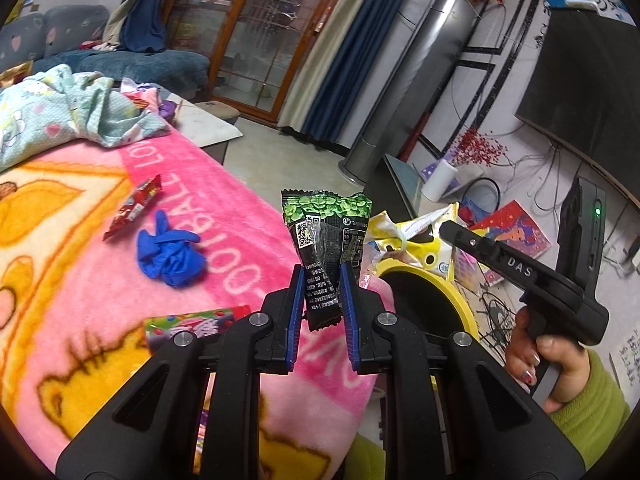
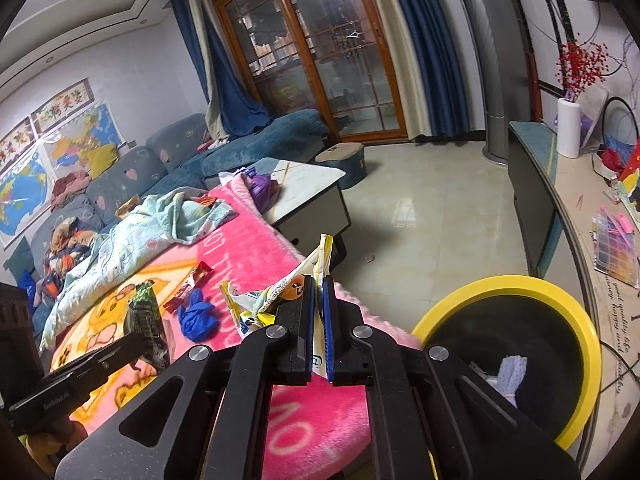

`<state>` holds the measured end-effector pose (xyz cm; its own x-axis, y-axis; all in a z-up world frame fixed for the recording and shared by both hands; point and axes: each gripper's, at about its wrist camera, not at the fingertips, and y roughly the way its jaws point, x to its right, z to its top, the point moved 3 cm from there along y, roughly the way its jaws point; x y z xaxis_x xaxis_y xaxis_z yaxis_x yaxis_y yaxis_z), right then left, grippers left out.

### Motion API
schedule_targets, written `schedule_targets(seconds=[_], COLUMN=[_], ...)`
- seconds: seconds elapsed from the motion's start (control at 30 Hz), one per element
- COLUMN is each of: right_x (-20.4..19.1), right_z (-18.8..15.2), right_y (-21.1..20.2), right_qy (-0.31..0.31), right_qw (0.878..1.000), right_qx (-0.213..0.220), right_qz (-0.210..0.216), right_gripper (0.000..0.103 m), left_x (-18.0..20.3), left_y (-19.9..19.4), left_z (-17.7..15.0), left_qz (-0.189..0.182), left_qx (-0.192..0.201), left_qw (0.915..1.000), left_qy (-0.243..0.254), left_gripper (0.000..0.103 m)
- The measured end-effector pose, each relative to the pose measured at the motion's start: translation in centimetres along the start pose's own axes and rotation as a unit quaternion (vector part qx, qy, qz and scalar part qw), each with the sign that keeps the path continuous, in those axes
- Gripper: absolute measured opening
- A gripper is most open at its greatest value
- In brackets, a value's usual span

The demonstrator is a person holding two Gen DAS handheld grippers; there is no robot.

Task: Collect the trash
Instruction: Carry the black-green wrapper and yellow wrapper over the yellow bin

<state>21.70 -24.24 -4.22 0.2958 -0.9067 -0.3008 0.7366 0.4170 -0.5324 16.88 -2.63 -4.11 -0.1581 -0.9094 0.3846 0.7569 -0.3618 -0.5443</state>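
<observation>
above the blanket (image 1: 100, 280), the left gripper (image 1: 322, 280) pinches a green wrapper (image 1: 326, 236) and the right gripper (image 2: 319, 300) clamps a yellow wrapper (image 2: 320, 260), both carried toward the bin (image 2: 576, 312) nearby.

A fluffy pink fleece blanket (image 1: 100, 280) filled the lower left. On it lay a crumpled blue rubbery glove (image 1: 170, 254) and a glossy red foil wrapper (image 1: 132, 208). At centre, a shiny green-and-black plastic packet (image 1: 326, 240) stood between matt black plastic grippers with ribbed blue pads (image 1: 298, 312).
</observation>
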Motion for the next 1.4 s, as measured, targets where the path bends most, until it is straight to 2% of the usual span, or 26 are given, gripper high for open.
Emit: schedule_targets(seconds=[0.8, 1.2, 1.4], right_x=[8.0, 12.9, 15.2], right_z=[-0.7, -1.5, -2.0], right_y=[-3.6, -4.8, -5.0], right_qy=[0.056, 0.103, 0.125], right_qw=[0.996, 0.99, 0.985], right_qx=[0.026, 0.026, 0.02], right_qz=[-0.061, -0.094, -0.114], right_gripper=[0.004, 0.004, 0.004], left_x=[7.0, 10.2, 12.3], left_y=[2.8, 4.8, 6.1], left_z=[-2.5, -4.1, -5.5], left_qz=[-0.044, -0.059, -0.071], left_qx=[-0.034, -0.053, -0.069], left_qw=[0.9951, 0.9898, 0.9845], left_qy=[0.082, 0.118, 0.144], left_gripper=[0.012, 0.012, 0.012])
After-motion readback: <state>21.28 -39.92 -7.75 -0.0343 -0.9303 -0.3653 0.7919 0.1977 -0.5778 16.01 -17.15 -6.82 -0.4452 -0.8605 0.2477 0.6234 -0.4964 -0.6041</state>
